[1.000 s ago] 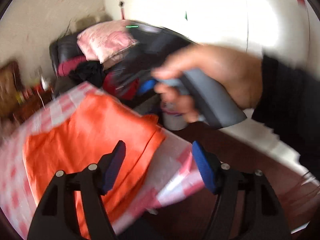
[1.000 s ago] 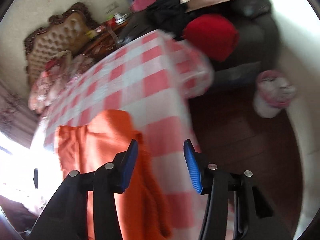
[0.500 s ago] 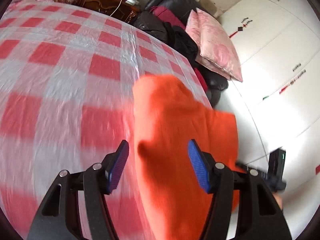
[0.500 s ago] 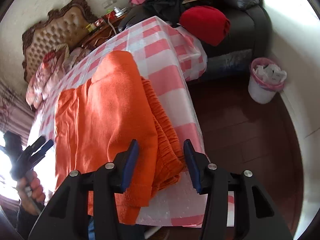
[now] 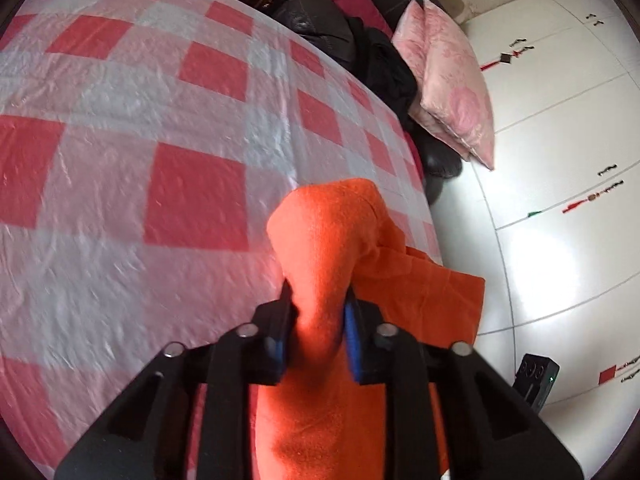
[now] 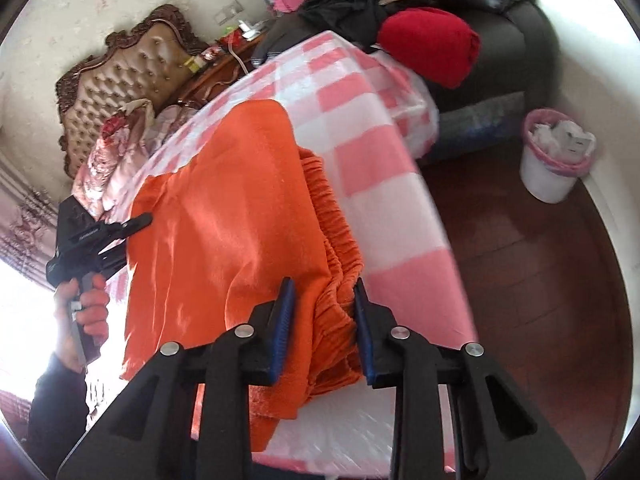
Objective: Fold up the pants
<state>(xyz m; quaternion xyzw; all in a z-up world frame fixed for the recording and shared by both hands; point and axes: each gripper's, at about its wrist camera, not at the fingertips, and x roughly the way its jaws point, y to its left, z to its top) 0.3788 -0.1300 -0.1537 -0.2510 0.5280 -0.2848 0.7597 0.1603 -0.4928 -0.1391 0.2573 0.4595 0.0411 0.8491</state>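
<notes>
The orange pants (image 6: pixel 224 216) lie on a table with a red-and-white checked cloth (image 5: pixel 160 128). In the left wrist view my left gripper (image 5: pixel 316 320) is shut on a bunched fold of the orange pants (image 5: pixel 328 248). In the right wrist view my right gripper (image 6: pixel 324 320) is open, its blue pads on either side of the gathered elastic waistband (image 6: pixel 340 264) near the table's edge. The left gripper (image 6: pixel 116 232) shows in the right wrist view at the pants' far side, held by a hand.
A black sofa (image 6: pixel 500 40) with pink pillows (image 5: pixel 452 80), a red cushion (image 6: pixel 432 44) and dark clothes stands beyond the table. A white bin with a pink liner (image 6: pixel 556 160) sits on the dark wood floor. A tufted headboard (image 6: pixel 120 76) is at the back left.
My left gripper has closed on the pants' fold; half a second ago it was open over it. My right gripper has moved in around the waistband and narrowed slightly.
</notes>
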